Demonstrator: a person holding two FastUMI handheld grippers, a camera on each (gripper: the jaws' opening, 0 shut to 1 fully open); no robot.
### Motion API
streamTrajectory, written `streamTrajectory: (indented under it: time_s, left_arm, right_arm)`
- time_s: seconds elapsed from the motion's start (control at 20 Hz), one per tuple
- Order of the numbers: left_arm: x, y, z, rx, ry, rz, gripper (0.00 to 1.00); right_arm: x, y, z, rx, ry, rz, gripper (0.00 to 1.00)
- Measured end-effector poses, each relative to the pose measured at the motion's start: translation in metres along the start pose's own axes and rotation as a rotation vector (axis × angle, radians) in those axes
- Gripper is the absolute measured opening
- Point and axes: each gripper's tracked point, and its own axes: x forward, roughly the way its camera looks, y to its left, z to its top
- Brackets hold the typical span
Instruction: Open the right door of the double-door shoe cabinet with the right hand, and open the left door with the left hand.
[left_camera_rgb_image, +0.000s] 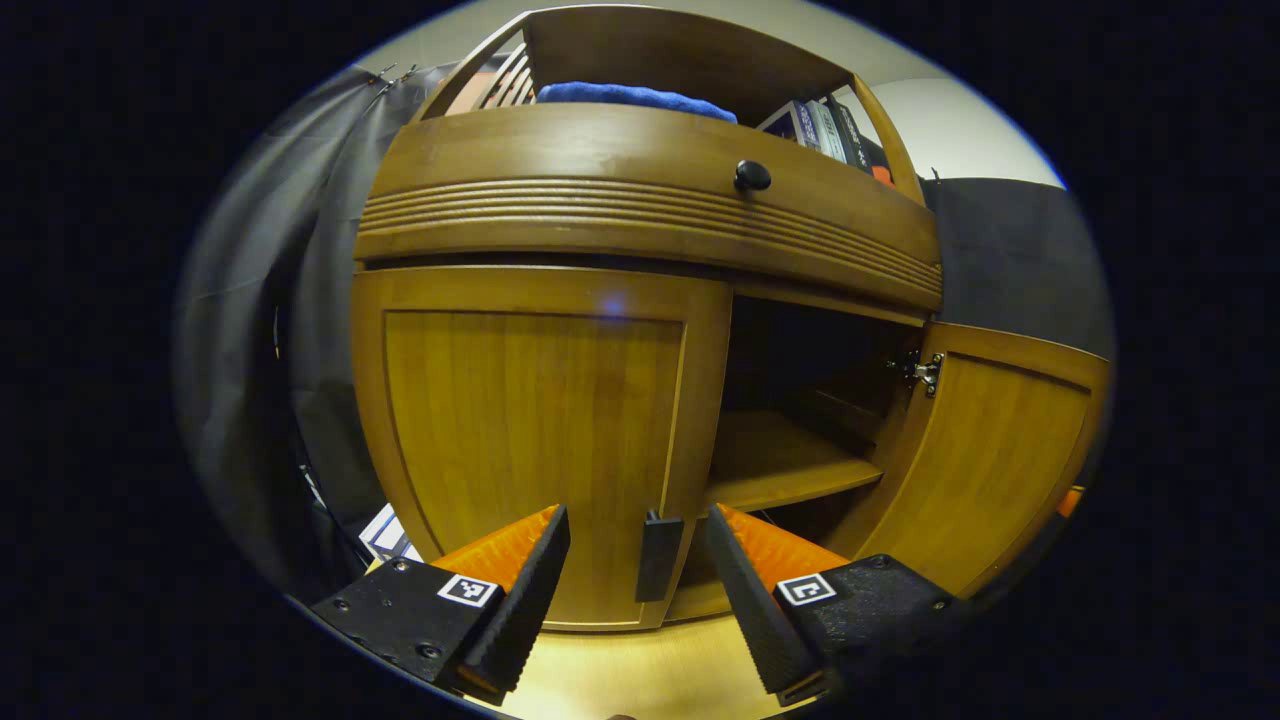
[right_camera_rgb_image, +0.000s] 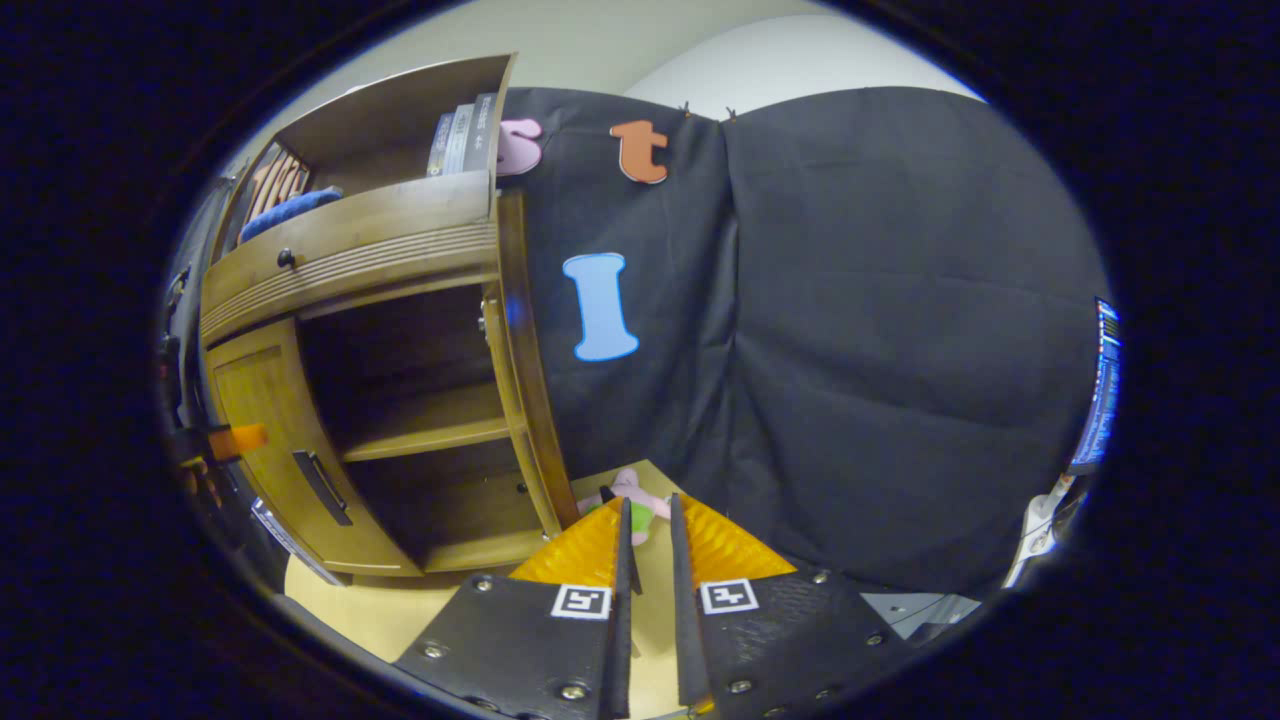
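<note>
Shoe cabinet (left_camera_rgb_image: 640, 215): a double-door wooden unit on a pale floor in the booth, drawer with a dark knob (left_camera_rgb_image: 752, 176) above the doors, a blue cloth (left_camera_rgb_image: 636, 97) and books on the open top shelf.

Right door (left_camera_rgb_image: 985, 445): already swung wide on its hinge, seen from the left gripper view; the compartment behind it lies open with an inner shelf (left_camera_rgb_image: 790, 462) in plain sight.

Left door (left_camera_rgb_image: 535, 440): shut, flush with the frame, its dark vertical handle (left_camera_rgb_image: 658, 556) at the inner edge near the bottom.

Left gripper (left_camera_rgb_image: 640, 580): spread wide, fingers standing either side of the handle and short of it, touching nothing.

Right gripper (right_camera_rgb_image: 648, 560): nearly closed, a thin gap between its fingers, holding nothing; in the right gripper view it points past the open door's edge (right_camera_rgb_image: 525, 390) toward the black cloth wall, with a small soft toy (right_camera_rgb_image: 630, 503) on the floor just ahead.

Step in hand: the right-hand half looks finished; the left hand is lining up on the remaining door.

Next move: likely calls for easing forward until the handle sits between the fingers, closing on it, then pulling along the door's arc toward the left hinge.

Risk: a grip too far off the slim handle could slip.
</note>
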Motion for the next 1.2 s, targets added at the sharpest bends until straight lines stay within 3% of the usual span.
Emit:
streamTrajectory:
  time_s: [0.3, 0.4, 0.55, 0.8, 1.0, 1.2]
  left_arm:
    - [0.041, -0.005, -0.023, 0.004, 0.051, -0.006, 0.86]
    - [0.055, -0.007, -0.033, 0.013, 0.063, 0.002, 0.82]
    - [0.070, -0.007, -0.049, 0.016, 0.094, 0.007, 0.85]
    - [0.086, 0.004, -0.065, -0.011, 0.112, 0.080, 0.83]
    - [0.087, 0.003, -0.068, -0.001, 0.084, 0.094, 0.70]
    - [0.093, -0.006, -0.069, 0.033, 0.077, 0.088, 0.45]
  right_arm:
    - [-0.026, -0.019, 0.046, -0.023, -0.103, -0.077, 0.18]
    - [-0.030, -0.025, 0.052, -0.032, -0.113, -0.099, 0.18]
    - [-0.036, -0.035, 0.054, -0.056, -0.104, -0.131, 0.18]
    - [-0.044, -0.048, 0.056, -0.061, -0.099, -0.181, 0.18]
    - [-0.054, -0.060, 0.051, -0.071, -0.086, -0.220, 0.18]
    - [-0.059, -0.067, 0.054, -0.060, -0.093, -0.233, 0.18]
